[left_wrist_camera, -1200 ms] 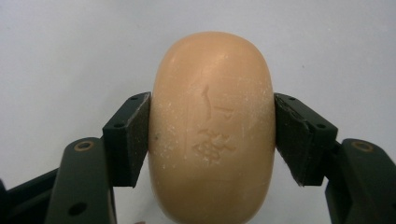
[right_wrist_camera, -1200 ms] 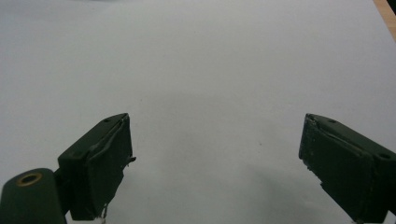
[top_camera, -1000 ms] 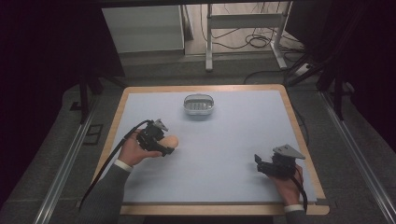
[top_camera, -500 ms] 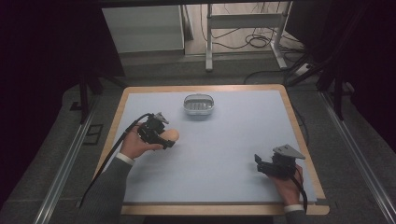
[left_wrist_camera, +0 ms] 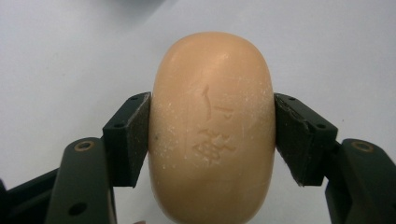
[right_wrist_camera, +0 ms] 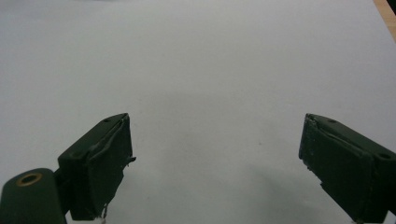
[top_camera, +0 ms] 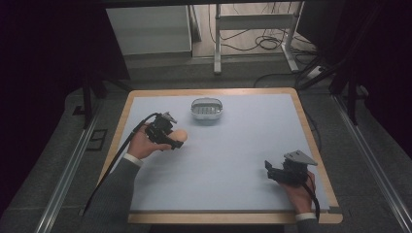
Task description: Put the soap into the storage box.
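A peach-coloured oval bar of soap with a stamped mark sits between the two black jaws of my left gripper, which is shut on its sides. From above, the soap pokes out of the left gripper at the left part of the table, lifted a little above the mat. A metal soap dish stands at the far middle of the table, beyond and to the right of the soap. My right gripper rests near the front right; its jaws stand wide open over bare mat.
A pale blue mat covers the wooden table. A black cable trails from the left gripper past the person's sleeve. Dark floor, rails and a desk frame lie beyond the table.
The left gripper with the soap has moved slightly up the table toward the dish. The right gripper has stayed where it was.
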`<state>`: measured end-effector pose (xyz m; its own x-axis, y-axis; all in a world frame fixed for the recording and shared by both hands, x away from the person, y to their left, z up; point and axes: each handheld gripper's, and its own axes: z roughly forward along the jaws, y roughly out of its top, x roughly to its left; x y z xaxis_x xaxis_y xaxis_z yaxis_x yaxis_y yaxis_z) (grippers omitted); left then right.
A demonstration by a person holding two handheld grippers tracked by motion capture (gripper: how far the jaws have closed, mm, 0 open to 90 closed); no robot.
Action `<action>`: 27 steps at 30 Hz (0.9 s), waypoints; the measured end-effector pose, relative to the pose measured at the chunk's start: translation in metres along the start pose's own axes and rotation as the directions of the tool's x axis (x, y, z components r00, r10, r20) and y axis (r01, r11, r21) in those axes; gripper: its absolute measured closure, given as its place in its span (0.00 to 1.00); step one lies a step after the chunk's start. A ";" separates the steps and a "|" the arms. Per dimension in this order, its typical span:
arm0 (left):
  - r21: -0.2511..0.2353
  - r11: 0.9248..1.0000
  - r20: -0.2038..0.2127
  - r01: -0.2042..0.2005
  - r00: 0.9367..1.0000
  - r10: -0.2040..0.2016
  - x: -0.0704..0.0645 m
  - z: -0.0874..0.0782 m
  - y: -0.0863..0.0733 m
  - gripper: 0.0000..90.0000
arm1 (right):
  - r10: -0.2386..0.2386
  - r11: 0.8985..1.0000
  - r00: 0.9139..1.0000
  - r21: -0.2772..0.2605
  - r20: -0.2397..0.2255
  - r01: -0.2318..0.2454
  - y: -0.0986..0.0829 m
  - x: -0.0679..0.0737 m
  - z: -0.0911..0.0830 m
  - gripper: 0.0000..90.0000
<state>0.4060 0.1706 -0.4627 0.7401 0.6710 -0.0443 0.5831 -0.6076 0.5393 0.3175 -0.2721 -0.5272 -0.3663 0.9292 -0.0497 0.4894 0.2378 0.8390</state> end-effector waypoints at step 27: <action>-0.014 1.000 -0.010 0.012 1.000 -0.012 0.017 -0.001 0.021 0.37 | 0.002 1.000 1.000 0.000 0.001 -0.002 0.000 0.000 0.000 0.11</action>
<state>0.4308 0.1696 -0.4515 0.7296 0.6825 -0.0427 0.5873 -0.5934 0.5505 0.3174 -0.2722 -0.5272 -0.3648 0.9298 -0.0485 0.4900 0.2361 0.8391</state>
